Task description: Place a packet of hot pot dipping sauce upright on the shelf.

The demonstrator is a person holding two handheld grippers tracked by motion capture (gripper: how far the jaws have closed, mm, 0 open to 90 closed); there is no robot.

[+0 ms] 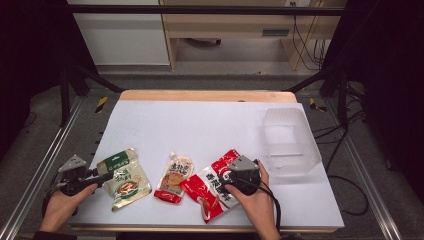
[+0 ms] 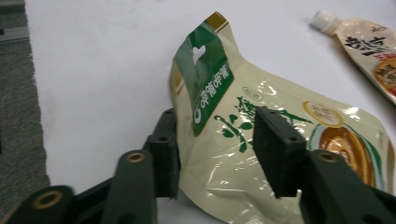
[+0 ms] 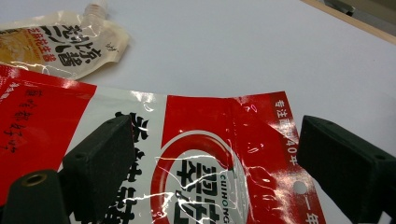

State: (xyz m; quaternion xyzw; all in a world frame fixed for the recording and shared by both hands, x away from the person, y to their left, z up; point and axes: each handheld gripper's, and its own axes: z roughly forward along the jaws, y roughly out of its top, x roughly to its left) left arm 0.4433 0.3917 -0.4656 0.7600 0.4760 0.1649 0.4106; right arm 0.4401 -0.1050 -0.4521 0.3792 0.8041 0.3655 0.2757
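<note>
Nearest the camera in the high view, two hands enter from the table's front edge at 6 o'clock, each carrying a gripper. At 8 o'clock the left gripper (image 1: 102,176) is held level at the left border of the white table surface (image 1: 200,125), its jaws pointing toward 3 o'clock. In the left gripper view the jaws are seen partly open on either side of the green-and-cream pouch (image 2: 261,140); the pouch's near edge is raised off the sheet and stands between the pads, but whether the pads press on it cannot be told. At 5 o'clock the right gripper (image 1: 227,176) is set over the red-and-white pouch (image 1: 212,187). In the right gripper view its jaws are seen spread wide, one to each side, with the red-and-white pouch (image 3: 205,154) lying flat beneath them and clear of both pads; nothing is held. Between the two pouches, at 6 o'clock, a spouted sauce pouch (image 1: 174,177) is laid with its cap toward 12 o'clock, just beside the red-and-white pouch. A clear plastic bin (image 1: 290,142) is placed at 3 o'clock, close to the right edge of the table and near the right gripper. The far half of the white surface, from 10 o'clock through 1 o'clock up to the wooden rear edge (image 1: 207,95), is left open. Little margin is left between the pouches and the front edge.
</note>
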